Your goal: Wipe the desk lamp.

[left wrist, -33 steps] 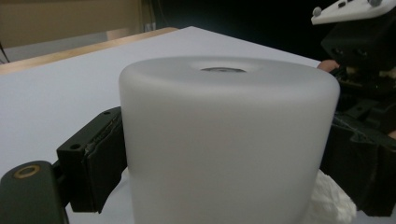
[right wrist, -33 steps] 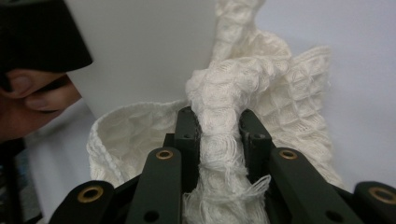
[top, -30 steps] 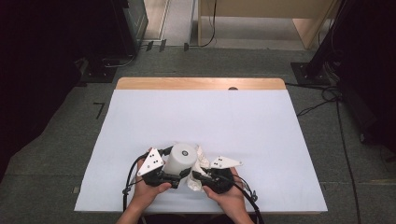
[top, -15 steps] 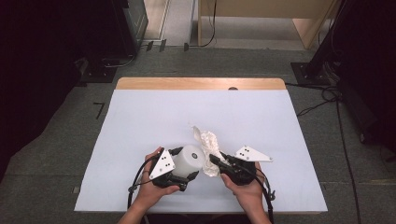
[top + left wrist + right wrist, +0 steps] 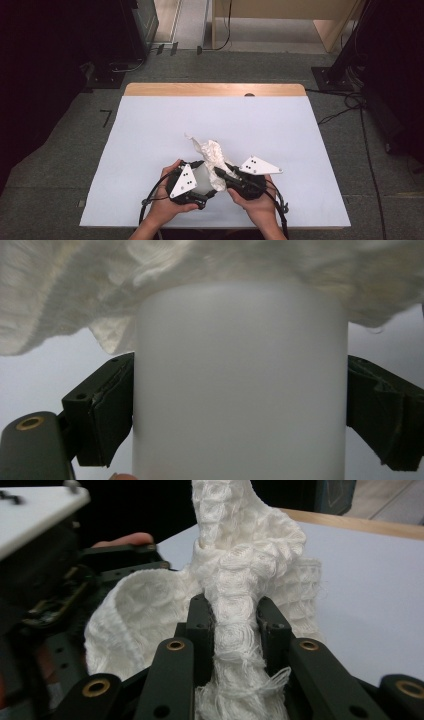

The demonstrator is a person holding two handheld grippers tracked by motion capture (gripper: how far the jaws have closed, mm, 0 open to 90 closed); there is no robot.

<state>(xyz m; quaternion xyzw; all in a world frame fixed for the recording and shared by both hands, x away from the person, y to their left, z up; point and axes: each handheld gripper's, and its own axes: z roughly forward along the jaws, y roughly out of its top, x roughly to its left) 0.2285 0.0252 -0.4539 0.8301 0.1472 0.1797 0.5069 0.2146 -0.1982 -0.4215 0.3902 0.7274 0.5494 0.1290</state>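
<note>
Cloth (image 5: 240, 580) sits pinched between the closed jaws of the right gripper (image 5: 235, 625), drawn partly out of the frosted cup (image 5: 240, 385), which the left gripper (image 5: 192, 182) clamps by its sides at the table's (image 5: 150, 130) near edge. Judging by this, pulling the cloth clear remains. Beyond the cup: white tabletop, wooden strip (image 5: 215, 89), grey carpet, cables.

White-covered table (image 5: 150, 130), floor cables (image 5: 345, 107)
</note>
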